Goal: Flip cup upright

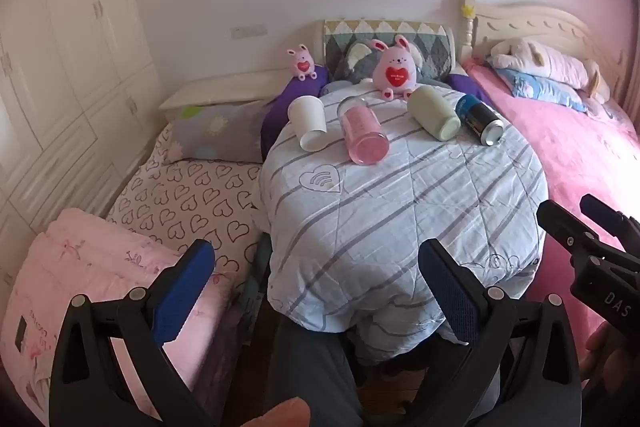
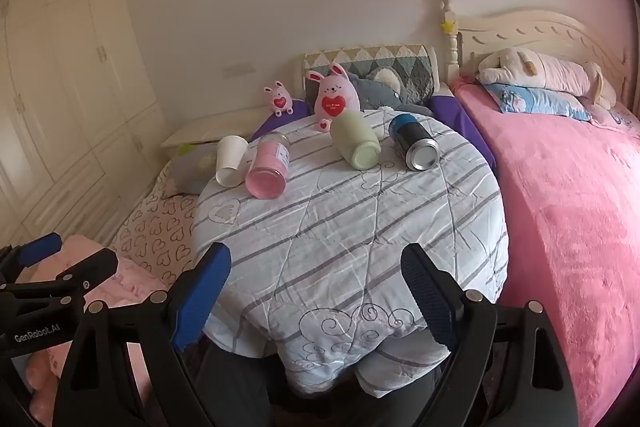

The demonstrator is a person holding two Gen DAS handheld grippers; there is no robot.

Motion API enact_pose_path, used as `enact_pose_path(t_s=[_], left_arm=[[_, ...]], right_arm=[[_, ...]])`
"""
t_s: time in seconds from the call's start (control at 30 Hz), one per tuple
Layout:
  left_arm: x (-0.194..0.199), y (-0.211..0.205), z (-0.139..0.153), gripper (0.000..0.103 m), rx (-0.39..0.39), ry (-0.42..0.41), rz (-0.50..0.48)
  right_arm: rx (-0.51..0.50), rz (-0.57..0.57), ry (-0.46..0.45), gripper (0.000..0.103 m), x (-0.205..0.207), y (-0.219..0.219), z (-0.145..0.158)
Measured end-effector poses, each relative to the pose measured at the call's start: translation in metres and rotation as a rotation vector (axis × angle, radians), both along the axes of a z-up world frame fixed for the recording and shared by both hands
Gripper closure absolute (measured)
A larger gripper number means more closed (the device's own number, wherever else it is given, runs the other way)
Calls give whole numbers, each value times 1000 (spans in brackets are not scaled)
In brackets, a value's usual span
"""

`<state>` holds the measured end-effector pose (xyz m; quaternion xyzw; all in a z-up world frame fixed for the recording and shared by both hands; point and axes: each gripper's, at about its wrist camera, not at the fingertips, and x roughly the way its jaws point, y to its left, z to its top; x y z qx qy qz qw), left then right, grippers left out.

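Note:
Several cups lie on their sides in a row at the far end of a round striped cloth-covered table (image 1: 400,211): a white paper cup (image 1: 307,123), a pink cup (image 1: 363,135), a pale green cup (image 1: 434,111) and a dark blue-topped can (image 1: 480,119). In the right wrist view they are the white cup (image 2: 230,159), pink cup (image 2: 268,165), green cup (image 2: 356,142) and can (image 2: 414,141). My left gripper (image 1: 316,291) is open and empty near the table's front edge. My right gripper (image 2: 316,297) is open and empty too, also short of the cups.
Pink bunny toys (image 1: 394,67) sit behind the cups against a quilted headboard (image 1: 388,39). A pink bed (image 1: 560,155) lies right, a heart-print bed (image 1: 180,199) and wardrobe (image 1: 60,67) left. The right gripper's side (image 1: 592,247) shows at the left view's right edge.

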<state>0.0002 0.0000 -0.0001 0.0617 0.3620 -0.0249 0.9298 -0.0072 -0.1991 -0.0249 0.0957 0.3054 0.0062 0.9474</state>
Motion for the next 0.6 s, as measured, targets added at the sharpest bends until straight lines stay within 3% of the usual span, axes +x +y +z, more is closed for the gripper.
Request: enact_pose_path(t_s=[0.6], left_arm=[[0,0,0,0,0,-10,3]], right_arm=[[-26,13,-1,16,3,8,4]])
